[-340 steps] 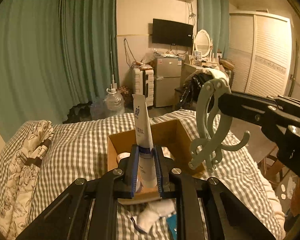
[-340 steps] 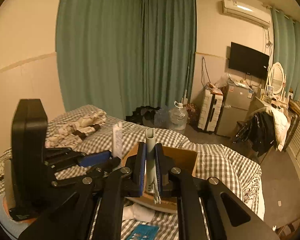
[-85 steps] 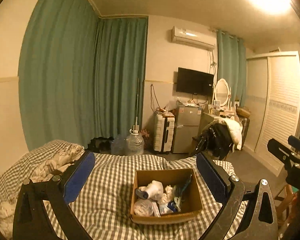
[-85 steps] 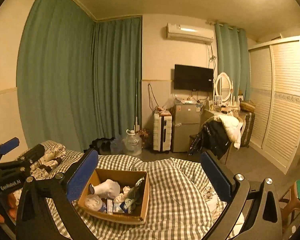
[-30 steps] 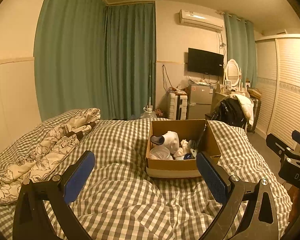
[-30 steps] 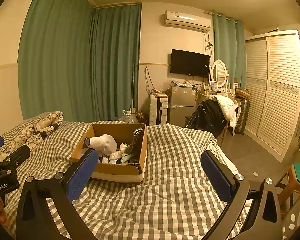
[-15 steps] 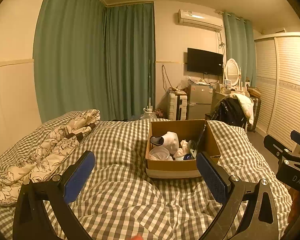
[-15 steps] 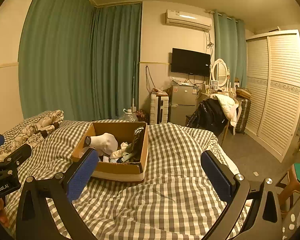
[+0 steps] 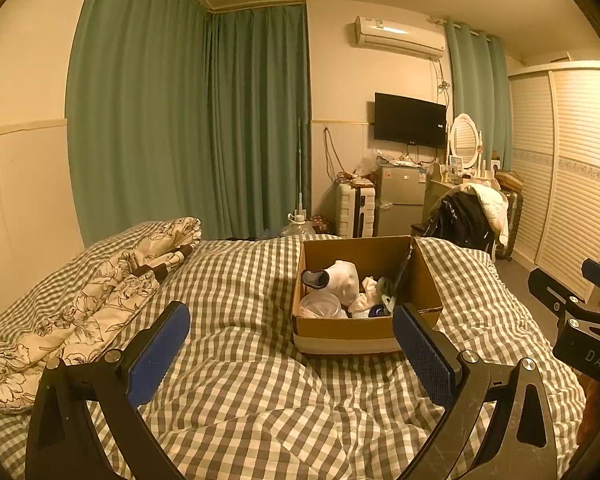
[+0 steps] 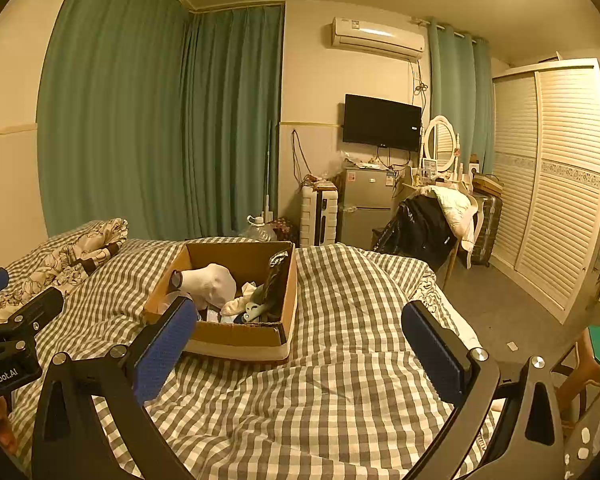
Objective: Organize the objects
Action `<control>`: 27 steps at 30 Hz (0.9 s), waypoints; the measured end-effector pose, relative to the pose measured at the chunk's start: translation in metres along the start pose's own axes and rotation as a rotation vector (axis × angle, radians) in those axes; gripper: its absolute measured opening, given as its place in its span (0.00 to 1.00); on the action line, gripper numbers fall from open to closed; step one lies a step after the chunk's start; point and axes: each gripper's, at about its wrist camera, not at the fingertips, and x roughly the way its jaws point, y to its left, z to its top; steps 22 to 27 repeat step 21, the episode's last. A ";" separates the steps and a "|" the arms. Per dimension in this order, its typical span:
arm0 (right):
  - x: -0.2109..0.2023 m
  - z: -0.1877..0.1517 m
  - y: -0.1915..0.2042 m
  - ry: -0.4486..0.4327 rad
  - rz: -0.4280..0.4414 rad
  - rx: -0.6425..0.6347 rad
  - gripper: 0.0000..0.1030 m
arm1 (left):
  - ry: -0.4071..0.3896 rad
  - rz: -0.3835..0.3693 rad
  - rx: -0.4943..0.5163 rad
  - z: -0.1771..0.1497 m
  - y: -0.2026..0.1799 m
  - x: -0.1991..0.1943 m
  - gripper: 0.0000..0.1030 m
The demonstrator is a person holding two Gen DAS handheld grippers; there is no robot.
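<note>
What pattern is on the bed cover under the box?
Grey-and-white check on the bed cover; clearest in the left wrist view.

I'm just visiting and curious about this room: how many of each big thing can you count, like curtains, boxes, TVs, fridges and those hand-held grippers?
Curtains: 2
Box: 1
TV: 1
Fridge: 1
Hand-held grippers: 2
Total: 7
</note>
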 end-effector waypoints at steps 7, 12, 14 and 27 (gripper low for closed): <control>0.000 0.000 0.000 0.001 0.000 0.000 1.00 | 0.007 0.002 -0.002 -0.002 0.001 0.000 1.00; 0.001 -0.003 0.001 0.003 -0.001 -0.002 1.00 | 0.008 0.002 -0.003 -0.003 0.002 0.000 1.00; 0.002 -0.005 0.002 0.005 -0.002 -0.003 1.00 | 0.010 0.003 -0.003 -0.003 0.002 0.000 1.00; 0.002 -0.009 0.003 0.014 0.007 -0.004 1.00 | 0.016 0.003 -0.023 -0.005 0.005 0.001 1.00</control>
